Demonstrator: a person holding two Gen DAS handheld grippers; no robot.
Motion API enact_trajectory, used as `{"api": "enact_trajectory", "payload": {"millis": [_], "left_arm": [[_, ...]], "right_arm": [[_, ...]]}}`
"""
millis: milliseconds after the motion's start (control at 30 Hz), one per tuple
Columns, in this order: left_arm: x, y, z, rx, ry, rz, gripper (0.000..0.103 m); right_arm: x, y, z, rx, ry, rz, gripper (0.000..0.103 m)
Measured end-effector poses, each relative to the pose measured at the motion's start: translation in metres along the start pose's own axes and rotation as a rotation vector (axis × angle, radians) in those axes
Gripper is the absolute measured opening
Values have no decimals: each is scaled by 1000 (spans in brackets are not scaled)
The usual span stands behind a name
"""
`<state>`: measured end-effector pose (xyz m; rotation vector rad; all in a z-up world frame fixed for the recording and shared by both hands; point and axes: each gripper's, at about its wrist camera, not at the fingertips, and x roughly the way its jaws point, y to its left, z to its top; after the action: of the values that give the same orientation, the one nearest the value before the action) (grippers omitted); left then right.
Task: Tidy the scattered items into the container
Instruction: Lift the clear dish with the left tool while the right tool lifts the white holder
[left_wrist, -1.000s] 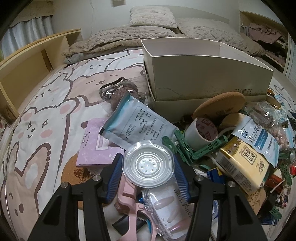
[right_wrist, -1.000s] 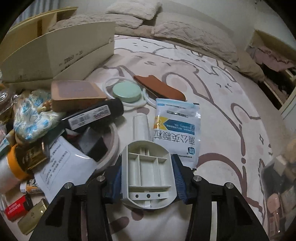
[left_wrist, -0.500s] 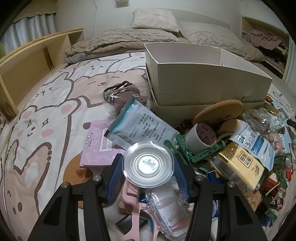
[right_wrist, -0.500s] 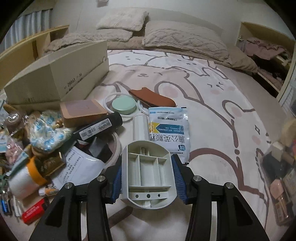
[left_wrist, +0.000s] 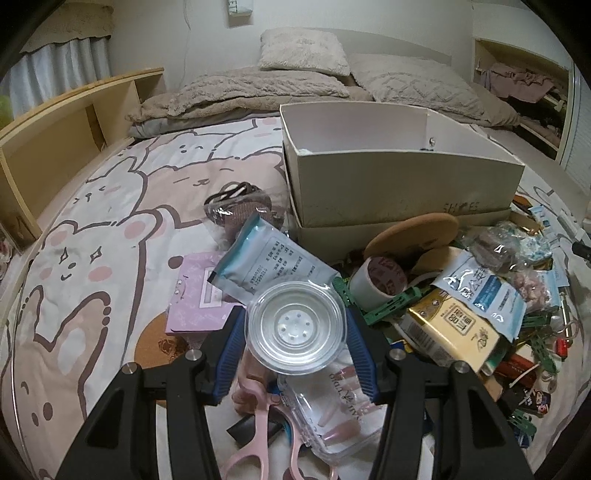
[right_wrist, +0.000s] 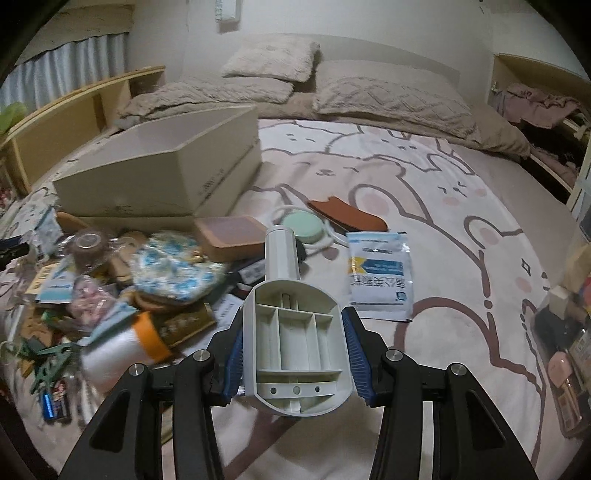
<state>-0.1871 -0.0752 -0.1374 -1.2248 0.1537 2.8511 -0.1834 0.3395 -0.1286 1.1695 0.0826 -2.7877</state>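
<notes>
1. The left gripper (left_wrist: 297, 334) is clamped on a round clear plastic lid (left_wrist: 297, 328); its blue pads (left_wrist: 232, 341) press the lid's rim on both sides, spread only as wide as the lid.
2. The lid hangs above pink scissors (left_wrist: 258, 424) and a clear case of false nails (left_wrist: 328, 410) in the pile of clutter.
3. The right gripper (right_wrist: 295, 354) is closed on the ribbed head of a white handled tool (right_wrist: 293, 332), whose handle points away over the bedspread (right_wrist: 461, 258).
4. The open cardboard box (left_wrist: 399, 184) sits on the bed just behind the clutter, well ahead of both grippers.
</notes>
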Motion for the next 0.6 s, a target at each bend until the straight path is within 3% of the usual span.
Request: {"api": "enact_trajectory", "payload": {"millis": [600], "left_arm": [[-42,-15,-20,-49,-54,-68,53]], "right_arm": [[-29,29,-13,44,-43,61,49]]}}
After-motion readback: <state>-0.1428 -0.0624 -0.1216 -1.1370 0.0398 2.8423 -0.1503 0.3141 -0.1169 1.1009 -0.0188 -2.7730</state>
